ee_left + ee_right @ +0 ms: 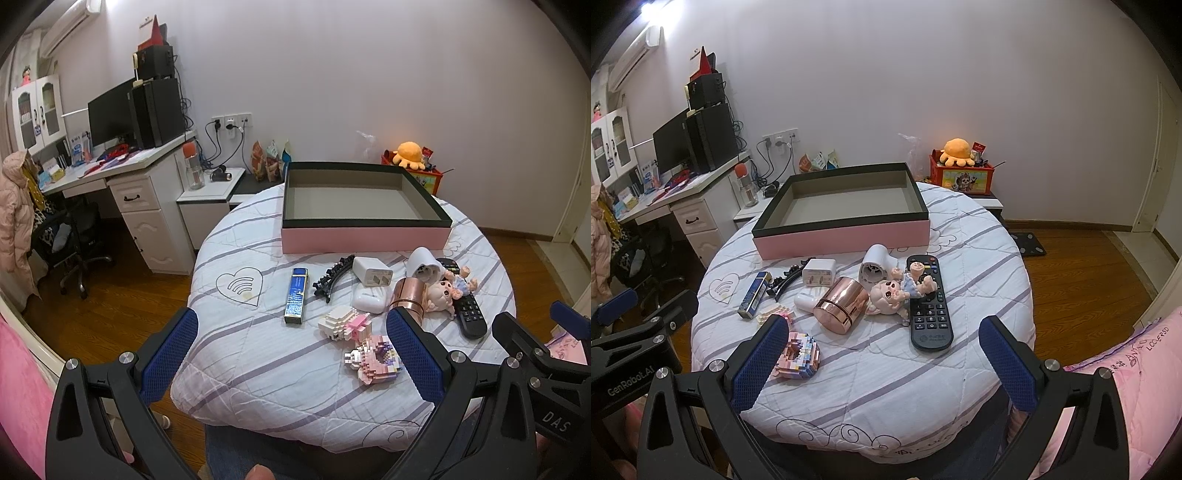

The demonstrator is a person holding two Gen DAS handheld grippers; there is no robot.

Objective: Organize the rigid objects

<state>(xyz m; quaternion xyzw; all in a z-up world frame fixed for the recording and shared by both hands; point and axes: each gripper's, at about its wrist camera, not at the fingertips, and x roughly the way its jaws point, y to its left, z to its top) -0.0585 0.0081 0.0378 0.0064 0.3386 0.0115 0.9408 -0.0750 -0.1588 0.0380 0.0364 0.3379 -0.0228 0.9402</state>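
Well, both jaws gape before the table (229, 369), behind clutter the box (849, 230).

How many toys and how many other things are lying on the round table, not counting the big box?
Toys: 3 — white brick toy, pink brick toy, doll
Gadgets: 5 — remote, charger, earbud case, white nozzle, blue lighter
Hair clip: 1
Copper cup: 1
Total: 10
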